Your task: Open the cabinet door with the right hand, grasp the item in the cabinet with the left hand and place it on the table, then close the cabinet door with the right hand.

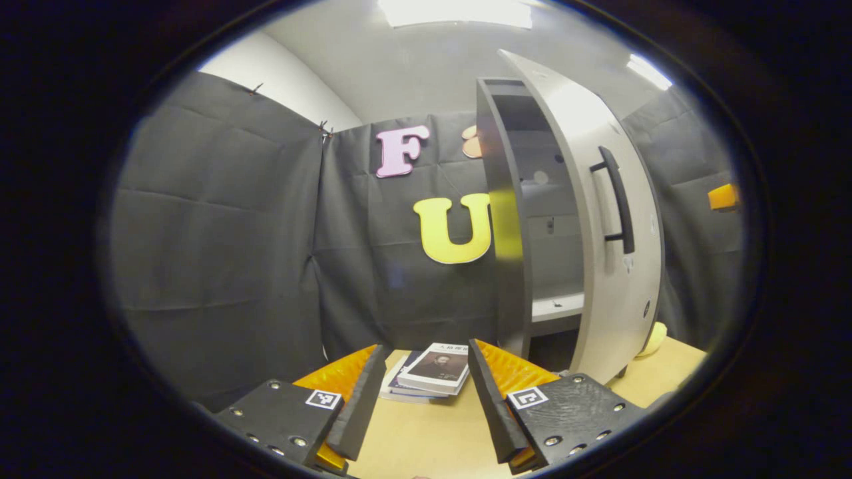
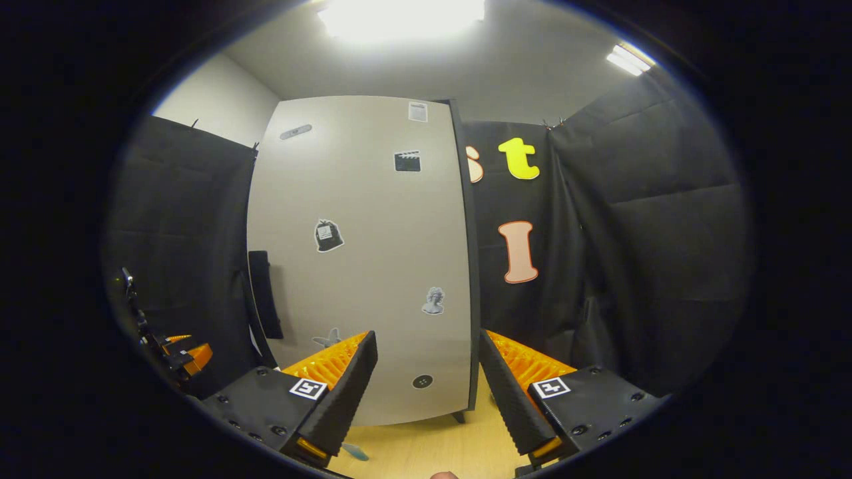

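Nearest, the left gripper hangs with jaws wide and empty over the table, the stack of books lying just beyond its tips, out of the cabinet. The right gripper, also wide and empty, faces the cabinet door, ajar; a push off the handle could rock the cabinet.

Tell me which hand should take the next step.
Right. The books already lie on the table beyond the open left claw; the open right claw faces the open cabinet door, likely placed to push it shut.
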A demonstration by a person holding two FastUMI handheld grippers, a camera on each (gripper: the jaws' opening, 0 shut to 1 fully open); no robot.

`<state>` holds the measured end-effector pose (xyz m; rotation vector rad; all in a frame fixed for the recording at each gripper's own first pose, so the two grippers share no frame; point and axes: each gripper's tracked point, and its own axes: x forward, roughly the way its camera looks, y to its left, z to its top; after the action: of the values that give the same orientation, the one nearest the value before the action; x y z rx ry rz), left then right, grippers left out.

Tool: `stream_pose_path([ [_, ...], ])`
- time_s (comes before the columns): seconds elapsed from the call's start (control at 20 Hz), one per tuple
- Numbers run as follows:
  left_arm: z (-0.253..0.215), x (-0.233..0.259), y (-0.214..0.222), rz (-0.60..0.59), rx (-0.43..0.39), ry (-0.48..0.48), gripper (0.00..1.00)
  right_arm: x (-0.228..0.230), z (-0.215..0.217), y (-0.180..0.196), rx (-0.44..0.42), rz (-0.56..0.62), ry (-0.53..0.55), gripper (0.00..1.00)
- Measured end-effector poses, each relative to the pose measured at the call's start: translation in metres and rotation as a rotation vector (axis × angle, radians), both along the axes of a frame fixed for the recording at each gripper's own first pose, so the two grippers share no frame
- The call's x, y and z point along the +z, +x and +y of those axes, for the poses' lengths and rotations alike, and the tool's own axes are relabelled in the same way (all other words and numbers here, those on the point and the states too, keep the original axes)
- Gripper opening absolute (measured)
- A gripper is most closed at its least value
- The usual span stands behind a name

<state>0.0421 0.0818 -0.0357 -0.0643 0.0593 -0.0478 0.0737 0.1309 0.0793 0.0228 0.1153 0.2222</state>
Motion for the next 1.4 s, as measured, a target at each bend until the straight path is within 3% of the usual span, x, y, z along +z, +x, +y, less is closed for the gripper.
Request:
stream_pose_path([
  [0.15,-0.017,0.015,0.001,-0.008,0.006,0.009,0.75,0.0,-0.024,0.004,-0.009,-0.008,0.002,0.92],
  [0.2,-0.021,0.019,0.001,-0.011,0.007,0.013,0.75,0.0,-0.031,0.005,-0.013,-0.01,0.007,0.96],
  [0.35,-0.033,0.034,0.002,-0.021,0.008,0.028,0.75,-0.002,-0.051,0.009,-0.026,-0.01,0.023,0.92],
  [0.45,-0.041,0.042,0.003,-0.029,0.01,0.039,0.75,-0.004,-0.065,0.012,-0.041,-0.011,0.027,0.96],
  [0.65,-0.055,0.052,-0.001,-0.038,0.009,0.047,0.74,-0.008,-0.09,0.019,-0.074,-0.016,0.026,0.96],
  [0.7,-0.057,0.056,-0.002,-0.04,0.01,0.048,0.74,-0.009,-0.096,0.02,-0.082,-0.018,0.025,0.92],
  [0.75,-0.059,0.058,-0.002,-0.043,0.01,0.049,0.74,-0.01,-0.101,0.02,-0.09,-0.019,0.024,0.96],
  [0.8,-0.06,0.06,-0.003,-0.044,0.012,0.05,0.74,-0.011,-0.105,0.02,-0.096,-0.019,0.022,0.92],
  [0.85,-0.062,0.062,-0.003,-0.046,0.011,0.049,0.74,-0.013,-0.108,0.02,-0.1,-0.018,0.022,0.96],
  [0.9,-0.063,0.062,-0.003,-0.047,0.012,0.048,0.74,-0.013,-0.11,0.02,-0.103,-0.017,0.022,0.92],
  [0.95,-0.064,0.063,-0.002,-0.047,0.013,0.048,0.74,-0.014,-0.112,0.021,-0.104,-0.016,0.023,0.96],
  [1.05,-0.066,0.062,-0.002,-0.044,0.013,0.045,0.74,-0.016,-0.114,0.02,-0.107,-0.014,0.023,0.92],
  [1.1,-0.067,0.063,-0.002,-0.044,0.013,0.045,0.75,-0.017,-0.116,0.02,-0.109,-0.013,0.022,0.96],
  [1.4,-0.067,0.068,0.0,-0.05,0.016,0.051,0.74,-0.015,-0.118,0.021,-0.116,-0.018,0.013,0.96],
])
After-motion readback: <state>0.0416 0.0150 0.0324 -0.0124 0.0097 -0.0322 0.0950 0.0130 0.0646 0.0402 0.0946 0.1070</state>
